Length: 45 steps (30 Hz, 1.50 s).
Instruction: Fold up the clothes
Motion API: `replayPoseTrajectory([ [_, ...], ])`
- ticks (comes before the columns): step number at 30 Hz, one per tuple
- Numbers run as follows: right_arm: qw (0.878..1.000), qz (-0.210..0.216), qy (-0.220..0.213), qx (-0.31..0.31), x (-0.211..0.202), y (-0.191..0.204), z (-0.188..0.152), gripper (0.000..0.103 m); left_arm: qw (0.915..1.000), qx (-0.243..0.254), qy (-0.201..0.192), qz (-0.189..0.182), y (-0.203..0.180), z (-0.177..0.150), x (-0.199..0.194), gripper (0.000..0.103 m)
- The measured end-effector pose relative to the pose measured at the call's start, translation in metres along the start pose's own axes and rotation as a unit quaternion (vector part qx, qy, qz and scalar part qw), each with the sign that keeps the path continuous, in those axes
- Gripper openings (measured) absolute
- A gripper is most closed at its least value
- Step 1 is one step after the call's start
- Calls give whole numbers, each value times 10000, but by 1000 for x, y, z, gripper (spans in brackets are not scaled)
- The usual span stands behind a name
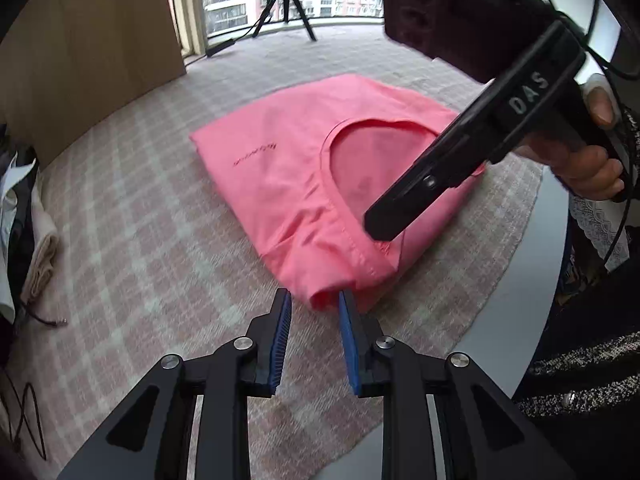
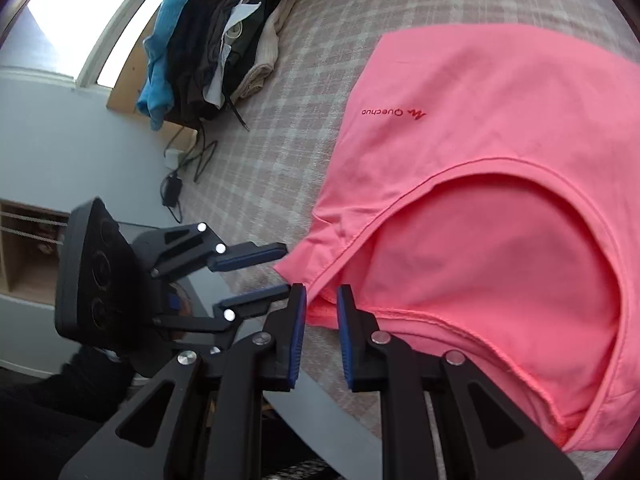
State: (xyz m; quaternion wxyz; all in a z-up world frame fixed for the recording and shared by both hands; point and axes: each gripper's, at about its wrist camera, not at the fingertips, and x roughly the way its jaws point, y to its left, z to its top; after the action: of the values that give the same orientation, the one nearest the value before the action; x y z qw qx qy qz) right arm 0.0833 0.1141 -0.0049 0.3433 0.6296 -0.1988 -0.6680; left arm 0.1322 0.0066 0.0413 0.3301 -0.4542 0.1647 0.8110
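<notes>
A folded pink shirt (image 1: pixel 288 176) lies on the checked cloth (image 1: pixel 140 200) covering the worktop. The left gripper (image 1: pixel 314 300) has its fingers slightly apart around the shirt's near corner, not pinching. The right gripper (image 2: pixel 321 296) is likewise parted at the shirt's edge. Piled clothes (image 2: pixel 216 36) sit at the far left.

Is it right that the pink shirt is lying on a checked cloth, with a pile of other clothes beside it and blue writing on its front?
Not quite. The writing on the pink shirt is dark red, not blue; the right wrist view shows it clearly. The rest holds: the shirt lies on the checked cloth, and a pile of other clothes sits beside it.
</notes>
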Motion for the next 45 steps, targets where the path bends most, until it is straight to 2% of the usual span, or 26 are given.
replayPoseTrajectory([
  [3,10000,-18,20,30,4,2,3,25,9999,152,-28,23,0,2,1,19],
  [6,9994,-248,172,-139,14,8,4,24,9995,297,82,4,1,2,6,2],
  [7,9991,-303,233,-192,17,9,4,21,9993,370,106,-8,0,2,7,1],
  [8,9989,-300,292,-224,18,10,4,8,9989,444,120,-29,-2,2,7,1],
  [9,9987,-276,340,-251,18,11,4,4,9986,509,117,-36,-4,2,5,1],
  [12,9984,-186,386,-365,11,15,3,4,9978,634,165,-36,-4,-1,2,1],
  [14,9970,-448,459,-427,14,14,3,4,9970,625,451,-115,-2,-6,12,2],
  [16,9938,-720,695,-484,21,12,0,5,9946,727,738,21,0,-11,21,2],
  [18,9909,-901,808,-585,19,15,-3,6,9948,717,728,-23,3,-11,14,6],
  [20,9922,-830,672,-644,3,21,-6,7,9967,568,579,-70,9,-6,1,6],
  [23,9949,-748,40,-681,-28,25,-5,7,9989,229,207,-346,19,11,-9,6],
  [26,9908,-1070,-493,-662,-38,21,1,7,9988,-4,53,-497,26,27,1,6],
  [29,9876,-1358,-452,-653,-25,12,-1,7,9977,-103,278,-607,22,27,23,6],
  [31,9862,-1499,-262,-648,-12,9,-7,7,9968,-52,505,-611,16,17,30,5],
  [34,9891,-1338,175,-596,-5,5,-25,7,9961,-53,597,-649,14,9,23,6],
  [35,9911,-1190,116,-592,-14,5,-31,7,9962,-132,571,-647,16,8,18,7],
  [37,9921,-1069,-428,-504,-48,4,-40,8,9962,-452,417,-620,26,8,3,10],
  [38,9903,-1070,-781,-412,-68,1,-43,19,9953,-668,311,-622,33,10,-4,13],
  [39,9856,-1157,-1212,-241,-90,-6,-44,41,9936,-948,211,-581,42,12,-9,21],
  [40,9778,-1307,-1637,-33,-110,-16,-43,55,9906,-1267,116,-498,52,15,-11,31],
  [41,9687,-1466,-1994,172,-127,-28,-42,73,9862,-1593,12,-440,61,17,-12,34],
  [44,9446,-2002,-2492,745,-152,-68,-36,73,9657,-2548,-142,-475,85,19,-3,36],
  [45,9429,-2092,-2437,880,-152,-80,-33,73,9591,-2782,-160,-505,90,20,2,36],
])
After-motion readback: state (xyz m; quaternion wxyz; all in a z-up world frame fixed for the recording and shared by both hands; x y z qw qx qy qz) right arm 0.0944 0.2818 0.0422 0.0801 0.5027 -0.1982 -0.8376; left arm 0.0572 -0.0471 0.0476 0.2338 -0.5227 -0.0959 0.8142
